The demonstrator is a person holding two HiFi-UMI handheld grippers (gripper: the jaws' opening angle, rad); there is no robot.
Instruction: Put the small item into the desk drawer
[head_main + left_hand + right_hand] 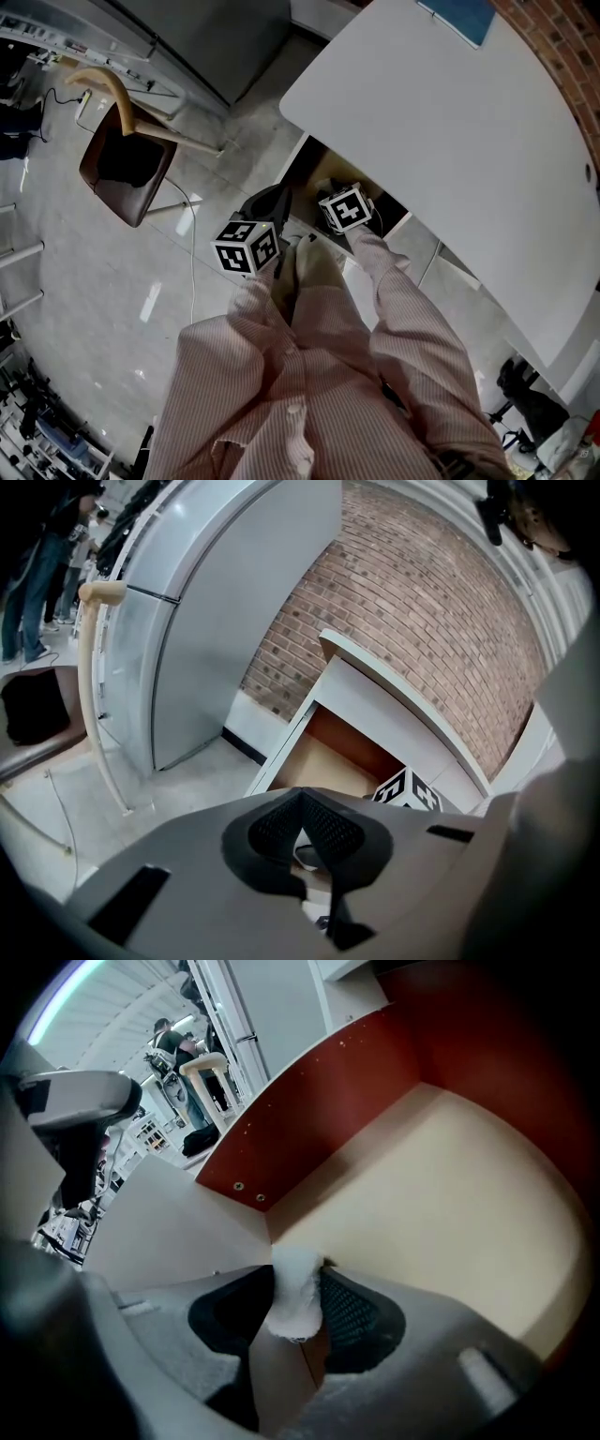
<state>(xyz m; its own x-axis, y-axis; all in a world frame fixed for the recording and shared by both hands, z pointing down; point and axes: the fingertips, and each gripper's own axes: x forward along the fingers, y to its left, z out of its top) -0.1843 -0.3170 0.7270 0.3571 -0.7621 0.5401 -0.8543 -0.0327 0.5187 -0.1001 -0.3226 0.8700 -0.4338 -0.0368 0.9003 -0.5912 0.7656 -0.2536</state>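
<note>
Brown seat and bent pale-wood backrest belong to a chair (pixel 127 167) standing on the grey floor (pixel 94 281) at the far left of the head view, well apart from the person's sleeves. A tall grey cabinet (pixel 216 602) rises behind it, against a brick wall (pixel 412 592).

Right of the chair, the left gripper (pixel 302 801) hangs above the floor, just in front of the desk, with its marker cube (pixel 246 247) facing up. In the left gripper view its dark ribbed pads (pixel 333 829) meet at the tips and nothing sits between them; only floor shows through the narrow gap lower down.

Further right, the right gripper (pixel 298 1283) reaches into the open drawer (pixel 450 1194), its own cube (pixel 344 208) showing at the drawer's mouth. Its jaws are pressed onto a small white item (pixel 292 1296), soft and fuzzy in look, which stands upright between the pads and pokes out a little past the tips. The item is held above the drawer's pale beige bottom, near the corner where the red-brown side wall (pixel 309 1110) meets the front panel; I cannot tell whether it touches the bottom.

Over the drawer spreads the white desk (pixel 450 131), with a blue thing (pixel 461 14) lying at its far edge.
</note>
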